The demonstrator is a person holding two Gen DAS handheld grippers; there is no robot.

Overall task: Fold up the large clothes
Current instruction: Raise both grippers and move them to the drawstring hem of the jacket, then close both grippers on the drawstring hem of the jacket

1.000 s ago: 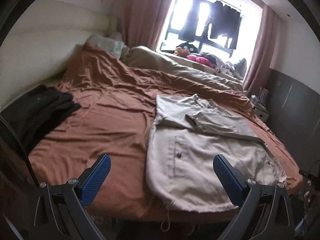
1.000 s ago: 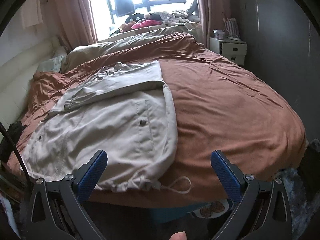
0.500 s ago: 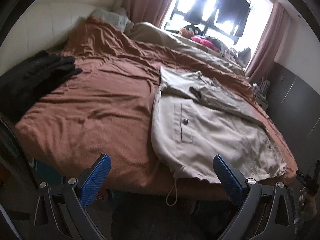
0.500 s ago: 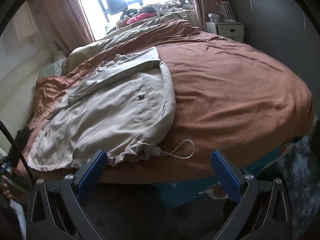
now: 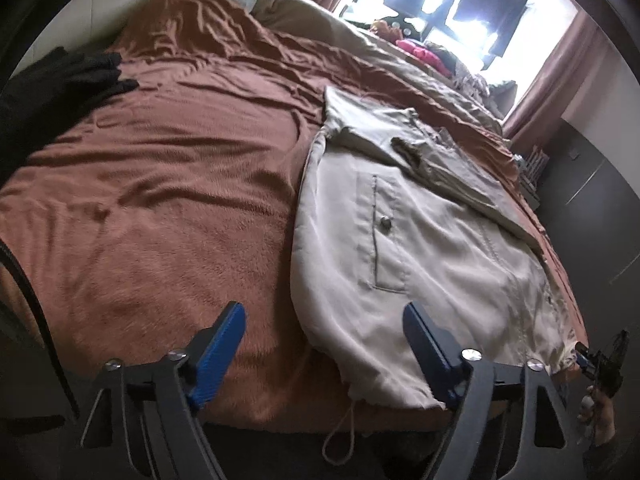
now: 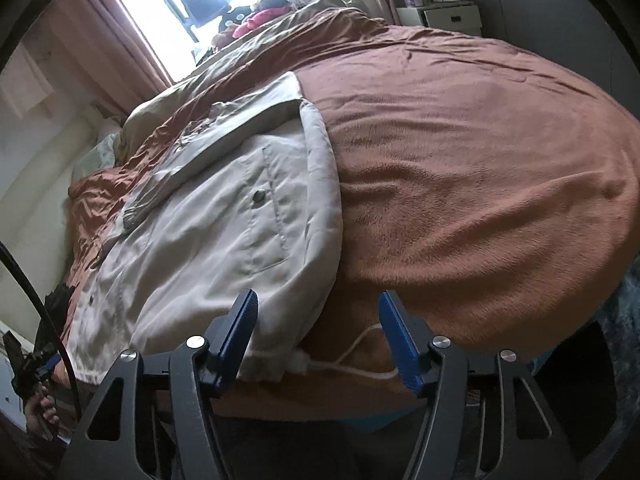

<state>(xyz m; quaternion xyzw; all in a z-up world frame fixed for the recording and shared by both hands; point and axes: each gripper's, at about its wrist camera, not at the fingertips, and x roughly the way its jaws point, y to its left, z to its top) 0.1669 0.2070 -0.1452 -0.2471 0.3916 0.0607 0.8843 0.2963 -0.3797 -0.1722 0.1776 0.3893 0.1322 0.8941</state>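
A home bedroom: a wide bed under a rumpled rust-brown fleece blanket (image 5: 168, 184) fills the room, with a padded cream headboard (image 6: 36, 184), dusty-pink curtains (image 6: 108, 44) framing a bright window (image 5: 448, 4), and a small white bedside drawer unit (image 6: 452, 18) against the dark wall.

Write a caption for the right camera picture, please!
Right claw open over beige jacket's hem corner on brown blanket.

One beige jacket (image 5: 420, 248) near the foot edge of one bed (image 5: 160, 200). One drawcord (image 6: 360, 364) over that edge. One snap button (image 6: 259, 196) showing on one pocket. One black garment pile (image 5: 60, 88) by the head edge. Two grippers: left gripper (image 5: 324, 344), right gripper (image 6: 318, 336).
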